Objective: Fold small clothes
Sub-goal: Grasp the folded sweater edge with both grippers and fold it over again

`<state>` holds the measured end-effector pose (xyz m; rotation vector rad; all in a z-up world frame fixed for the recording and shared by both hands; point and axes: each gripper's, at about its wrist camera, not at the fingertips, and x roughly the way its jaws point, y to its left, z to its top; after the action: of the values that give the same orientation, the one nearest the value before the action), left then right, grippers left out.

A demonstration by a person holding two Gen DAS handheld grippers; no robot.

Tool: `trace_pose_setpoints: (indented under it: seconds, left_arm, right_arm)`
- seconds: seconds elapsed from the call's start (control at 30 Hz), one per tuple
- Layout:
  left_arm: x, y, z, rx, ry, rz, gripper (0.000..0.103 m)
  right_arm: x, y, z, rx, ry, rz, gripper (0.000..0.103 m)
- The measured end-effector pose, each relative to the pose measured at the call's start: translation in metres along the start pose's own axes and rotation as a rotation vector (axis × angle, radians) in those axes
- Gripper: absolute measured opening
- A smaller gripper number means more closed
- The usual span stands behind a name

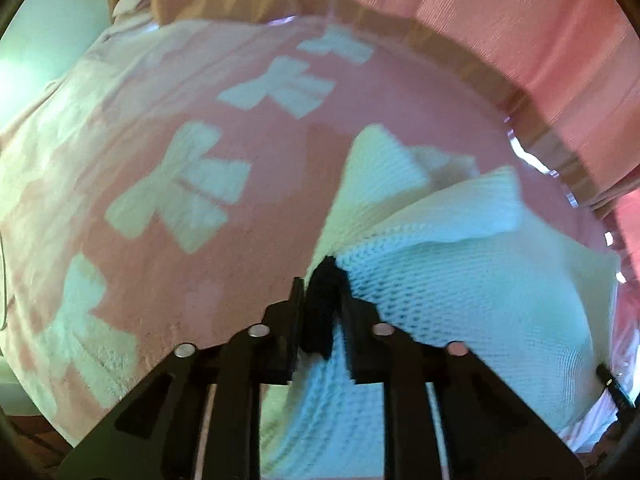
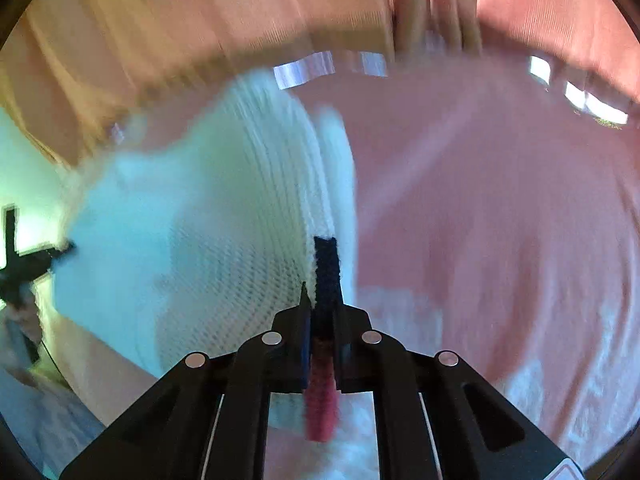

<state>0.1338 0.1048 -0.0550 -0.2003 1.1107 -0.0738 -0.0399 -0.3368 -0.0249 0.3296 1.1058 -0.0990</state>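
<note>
A small white knit garment [image 1: 460, 280] with a dark and red striped trim is held up between both grippers over a pink blanket. My left gripper [image 1: 320, 292] is shut on its dark trim edge [image 1: 322, 304]. The garment hangs to the right, its upper part folded over. In the right wrist view my right gripper [image 2: 324, 300] is shut on the dark and red trim [image 2: 326, 272] of the same garment [image 2: 224, 220], which spreads to the left. The left gripper shows at the far left of the right wrist view [image 2: 28, 256].
A pink blanket with white bow patterns [image 1: 180, 184] covers the surface below. Pink curtain fabric [image 1: 500, 20] hangs behind it. Shiny clear plastic [image 1: 532, 160] runs along the surface's far edge. The right wrist view is motion-blurred.
</note>
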Motion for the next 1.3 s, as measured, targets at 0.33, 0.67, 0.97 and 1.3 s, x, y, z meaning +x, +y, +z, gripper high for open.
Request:
trace_pose_setpoints:
  seconds: [0.33,0.67,0.97,1.3]
  left_arm:
    - [-0.033,-0.058,0.013,0.164,-0.203,-0.028,0.076]
    - [0.023,-0.096,0.039,0.256,-0.086,0.019,0.009]
    - [0.022,-0.064,0.076,0.071,-0.064,-0.013,0.021]
    - [-0.034,-0.040,0.021,0.148,-0.169,-0.021,0.073]
  right_arm:
    - [-0.018,0.016,0.043,0.001,-0.165,-0.035,0.038]
    - [0.039,0.043,0.083,-0.078,-0.134,-0.099,0.010]
    - [0.025,0.030,0.097,0.045,-0.183,-0.056,0.018]
    - [-0.020,0.008,0.042,0.019,-0.174,-0.043,0.042]
